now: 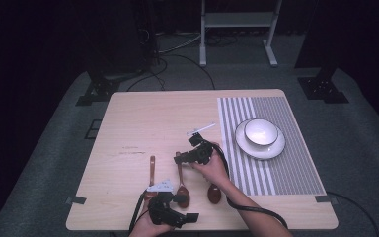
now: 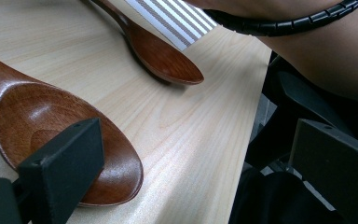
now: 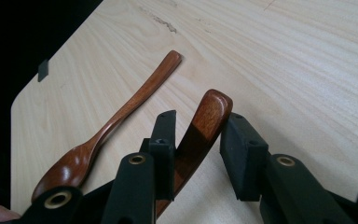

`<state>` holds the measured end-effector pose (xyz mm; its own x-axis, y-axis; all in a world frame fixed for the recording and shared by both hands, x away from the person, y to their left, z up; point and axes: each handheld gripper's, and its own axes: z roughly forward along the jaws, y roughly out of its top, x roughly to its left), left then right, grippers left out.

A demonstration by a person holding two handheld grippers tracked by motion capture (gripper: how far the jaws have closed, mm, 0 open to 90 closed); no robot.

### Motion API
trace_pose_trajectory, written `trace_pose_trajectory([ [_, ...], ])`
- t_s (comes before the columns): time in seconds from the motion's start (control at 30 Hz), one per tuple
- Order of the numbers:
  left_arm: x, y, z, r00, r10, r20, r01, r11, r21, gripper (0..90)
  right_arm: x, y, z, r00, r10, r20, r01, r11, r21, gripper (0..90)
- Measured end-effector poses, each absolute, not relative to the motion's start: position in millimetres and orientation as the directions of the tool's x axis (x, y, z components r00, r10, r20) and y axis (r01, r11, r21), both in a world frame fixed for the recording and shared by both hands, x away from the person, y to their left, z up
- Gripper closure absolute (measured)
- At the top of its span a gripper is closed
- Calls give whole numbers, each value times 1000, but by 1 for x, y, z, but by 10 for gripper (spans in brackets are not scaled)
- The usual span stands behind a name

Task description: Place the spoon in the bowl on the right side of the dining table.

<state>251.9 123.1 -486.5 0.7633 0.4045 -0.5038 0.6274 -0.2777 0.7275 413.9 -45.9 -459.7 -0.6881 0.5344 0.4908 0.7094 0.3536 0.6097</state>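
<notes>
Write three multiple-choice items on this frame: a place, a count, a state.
1. Where is the white bowl?
A. On bare wood
B. On the plate on the striped mat
C. On the floor

2. How many wooden spoons lie on the table?
A. Two
B. Three
C. Five

3. The right gripper has its jaws:
A. Either side of a spoon handle
B. Shut on the plate
C. Shut on the bowl

Key: B, bowl sits on the plate; B, the high view shows three; A, the handle stands between the jaws.

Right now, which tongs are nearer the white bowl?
Right. The right tongs are at a spoon handle, just left of the striped mat holding the bowl; the left tongs sit farther away at the table's near edge.
</notes>
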Motion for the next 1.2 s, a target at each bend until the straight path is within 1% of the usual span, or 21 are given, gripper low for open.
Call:
trace_pose_trajectory([
  [0.2,252,123,-486,762,404,-506,629,-277,726,16,413,-50,-458,-677,530,511,720,333,609,678],
  [0.47,252,123,-487,767,402,-500,623,-281,730,17,411,-62,-456,-638,504,583,755,259,603,716],
  [0.57,252,123,-487,767,401,-500,623,-280,730,17,411,-67,-457,-619,486,617,772,233,592,730],
  [0.8,253,123,-487,770,398,-499,621,-282,732,17,410,-72,-458,-596,476,647,790,202,579,745],
  [1.0,253,123,-487,772,392,-501,618,-280,734,17,411,-75,-458,-569,448,689,811,171,559,768],
  [1.2,254,125,-487,771,395,-499,618,-276,736,16,413,-80,-461,-534,413,738,836,127,534,815],
])
